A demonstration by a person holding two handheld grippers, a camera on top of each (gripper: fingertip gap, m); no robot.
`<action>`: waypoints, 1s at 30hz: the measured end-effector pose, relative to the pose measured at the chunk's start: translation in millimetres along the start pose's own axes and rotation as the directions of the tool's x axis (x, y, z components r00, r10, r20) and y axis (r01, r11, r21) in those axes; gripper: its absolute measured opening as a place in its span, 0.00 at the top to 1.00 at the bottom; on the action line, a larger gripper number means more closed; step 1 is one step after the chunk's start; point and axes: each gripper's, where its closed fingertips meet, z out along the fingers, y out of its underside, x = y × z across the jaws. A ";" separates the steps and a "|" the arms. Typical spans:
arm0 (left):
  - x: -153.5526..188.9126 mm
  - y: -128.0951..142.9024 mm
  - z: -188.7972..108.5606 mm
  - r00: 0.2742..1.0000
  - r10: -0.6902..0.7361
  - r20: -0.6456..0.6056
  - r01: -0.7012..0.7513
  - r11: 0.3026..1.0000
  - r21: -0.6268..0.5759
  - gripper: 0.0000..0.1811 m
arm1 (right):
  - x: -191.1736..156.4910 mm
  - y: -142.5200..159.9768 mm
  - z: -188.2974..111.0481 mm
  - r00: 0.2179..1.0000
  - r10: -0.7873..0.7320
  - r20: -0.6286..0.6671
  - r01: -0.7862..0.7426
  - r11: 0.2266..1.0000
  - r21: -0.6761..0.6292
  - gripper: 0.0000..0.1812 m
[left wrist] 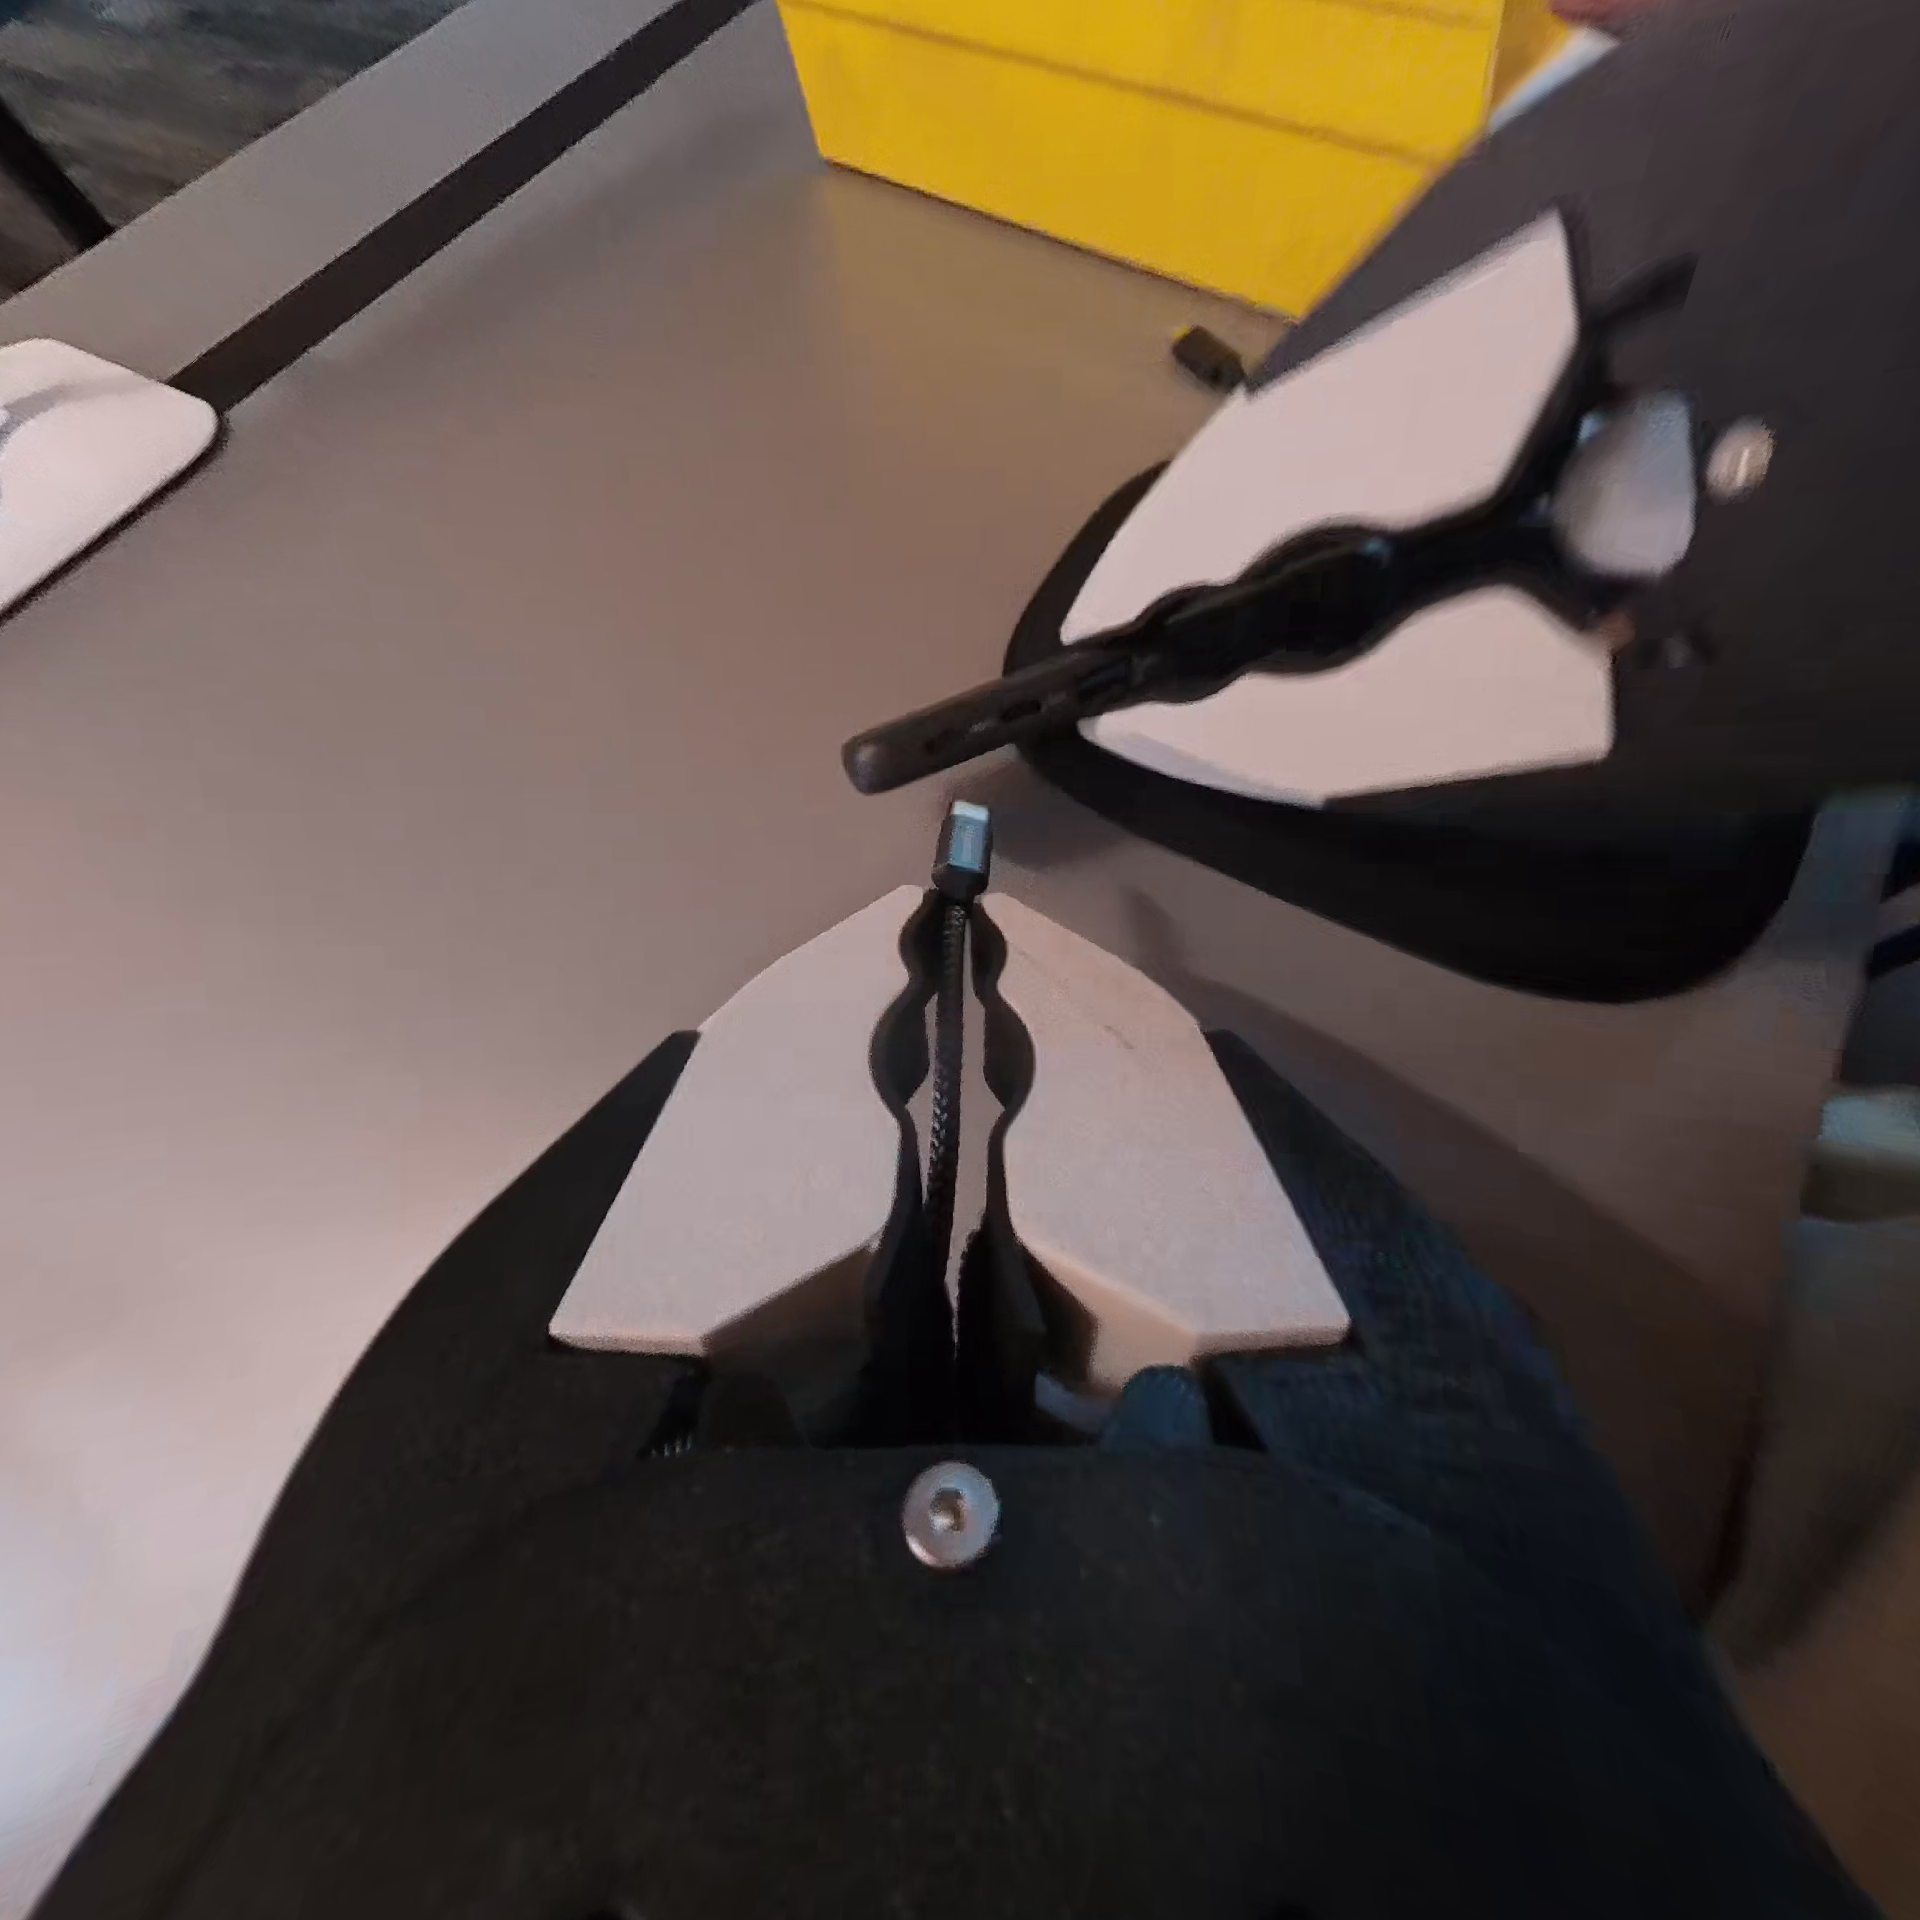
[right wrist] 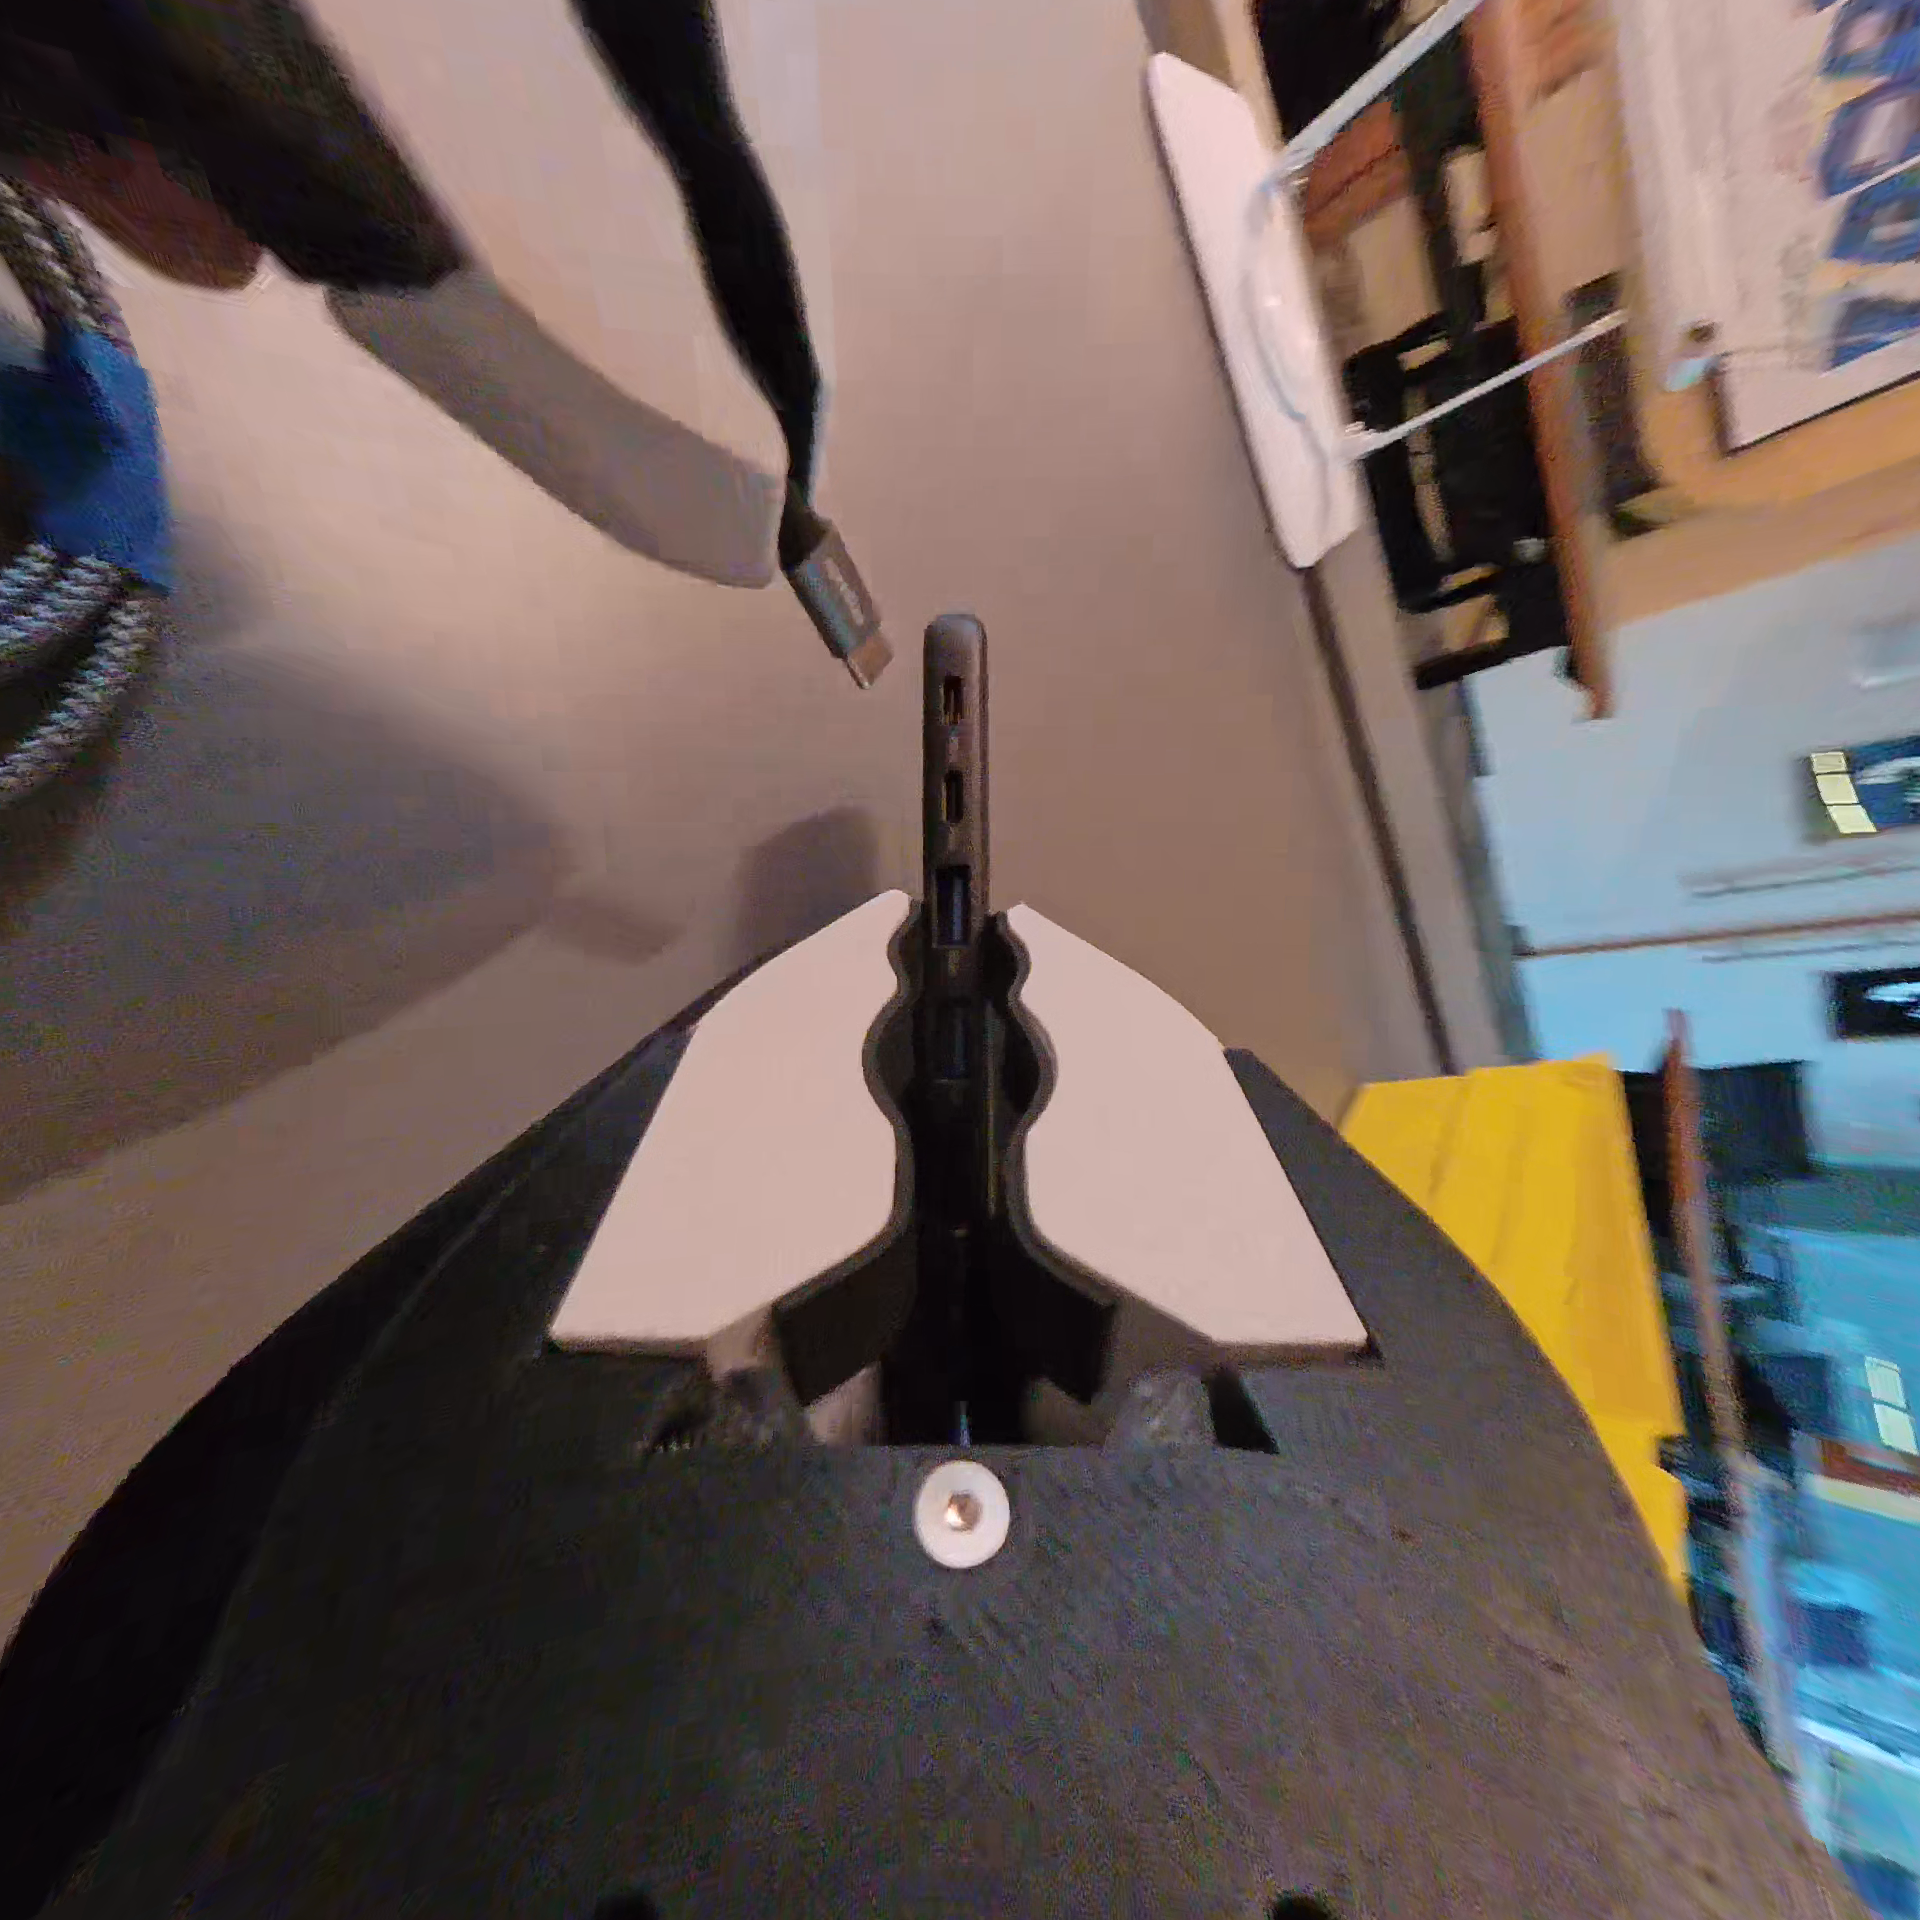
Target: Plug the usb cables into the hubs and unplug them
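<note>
insertion step, plug not yet seated: nearest, the left claw (left wrist: 951,914) pinches the braided usb cable (left wrist: 948,1060), plug (left wrist: 964,836) aimed at 12 o'clock just below the hub (right wrist: 954,769), which the right claw (right wrist: 954,920) clamps edge-on above the surface (left wrist: 520,623); next, fine alignment with a small port.

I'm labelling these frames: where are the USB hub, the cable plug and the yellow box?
USB hub (right wrist: 954,790): right wrist view, ported edge.
cable plug (left wrist: 964,840): left wrist view, metal connector shell.
yellow box (left wrist: 1122,114): left wrist view, front wall.
</note>
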 end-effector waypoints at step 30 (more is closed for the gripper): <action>-44.8 -28.2 -5.4 0.920 -0.378 0.107 0.316 0.874 0.369 0.97 | 31.4 -48.2 10.3 0.907 -0.178 -0.381 0.207 0.978 0.037 0.94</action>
